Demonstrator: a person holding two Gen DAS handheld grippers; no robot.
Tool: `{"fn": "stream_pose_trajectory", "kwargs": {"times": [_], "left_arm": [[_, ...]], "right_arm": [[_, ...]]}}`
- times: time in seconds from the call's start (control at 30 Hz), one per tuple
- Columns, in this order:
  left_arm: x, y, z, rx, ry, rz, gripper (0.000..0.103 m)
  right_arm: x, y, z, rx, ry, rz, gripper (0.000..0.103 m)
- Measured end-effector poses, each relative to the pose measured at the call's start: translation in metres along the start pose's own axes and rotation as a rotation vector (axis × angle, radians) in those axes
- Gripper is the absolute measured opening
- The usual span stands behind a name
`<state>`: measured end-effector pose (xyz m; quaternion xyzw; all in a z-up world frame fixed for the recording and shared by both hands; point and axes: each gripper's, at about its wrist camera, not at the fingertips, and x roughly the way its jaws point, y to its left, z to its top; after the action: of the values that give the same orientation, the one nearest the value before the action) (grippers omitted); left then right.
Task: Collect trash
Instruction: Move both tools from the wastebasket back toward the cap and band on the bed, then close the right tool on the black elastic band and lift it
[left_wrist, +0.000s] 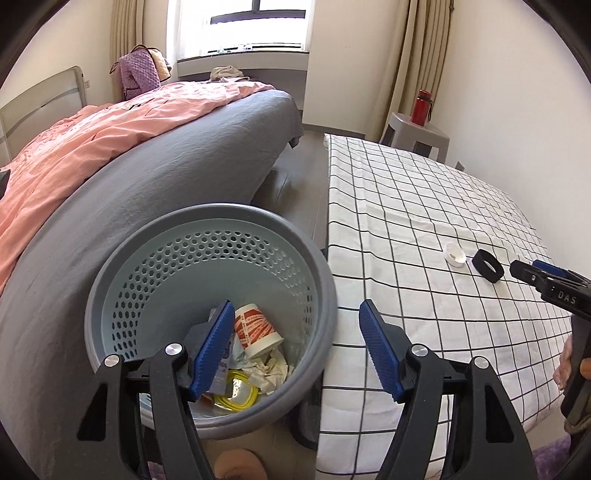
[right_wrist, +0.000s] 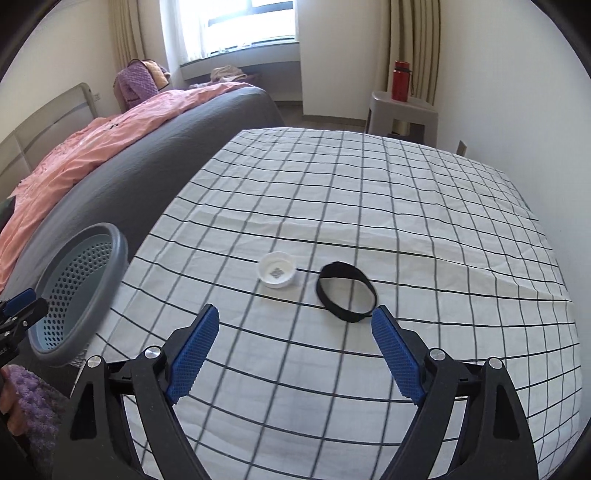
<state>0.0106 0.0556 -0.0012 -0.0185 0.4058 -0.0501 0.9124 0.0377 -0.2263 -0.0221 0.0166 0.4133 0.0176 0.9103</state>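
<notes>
A grey perforated trash basket (left_wrist: 207, 236) stands between the bed and the table; it holds a paper cup (left_wrist: 256, 330), crumpled paper and yellow plastic. My left gripper (left_wrist: 297, 343) is open and empty over the basket's right rim. A white cap (right_wrist: 277, 274) and a black ring band (right_wrist: 345, 291) lie on the checked tablecloth (right_wrist: 406, 206). My right gripper (right_wrist: 295, 341) is open and empty, just in front of the cap and band. The right gripper also shows in the left wrist view (left_wrist: 532, 271), next to the band (left_wrist: 488, 266) and cap (left_wrist: 455, 254). The basket shows at left in the right wrist view (right_wrist: 118, 254).
A bed with grey sheet (left_wrist: 147, 177) and pink cover (left_wrist: 92, 136) lies left of the basket. A grey stool (right_wrist: 402, 110) with a red bottle (right_wrist: 401, 81) stands past the table by the wall. A window with curtains is behind.
</notes>
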Motion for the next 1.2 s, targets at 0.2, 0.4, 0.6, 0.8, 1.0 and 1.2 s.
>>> {"fn": "stream_pose_trajectory", "kwargs": {"times": [0.2, 0.4, 0.6, 0.8, 1.0, 1.2], "left_arm": [[0.004, -0.033, 0.01, 0.032, 0.011, -0.042, 0.071], [0.019, -0.069, 0.023, 0.077, 0.025, -0.078, 0.071], [0.039, -0.09, 0.033, 0.097, 0.037, -0.089, 0.073], [0.058, -0.105, 0.033, 0.12, 0.068, -0.086, 0.073], [0.074, -0.118, 0.032, 0.134, 0.096, -0.085, 0.073], [0.089, -0.134, 0.032, 0.138, 0.131, -0.106, 0.073]], "right_arm": [[0.028, -0.034, 0.001, 0.055, 0.057, -0.056, 0.084], [0.056, -0.042, 0.004, 0.068, 0.092, -0.038, 0.084], [0.074, -0.041, 0.004, 0.034, 0.114, -0.048, 0.084], [0.085, -0.039, 0.006, 0.011, 0.117, -0.054, 0.082], [0.091, -0.037, 0.007, -0.007, 0.139, -0.041, 0.064], [0.086, -0.047, 0.007, 0.038, 0.134, -0.005, 0.031]]}}
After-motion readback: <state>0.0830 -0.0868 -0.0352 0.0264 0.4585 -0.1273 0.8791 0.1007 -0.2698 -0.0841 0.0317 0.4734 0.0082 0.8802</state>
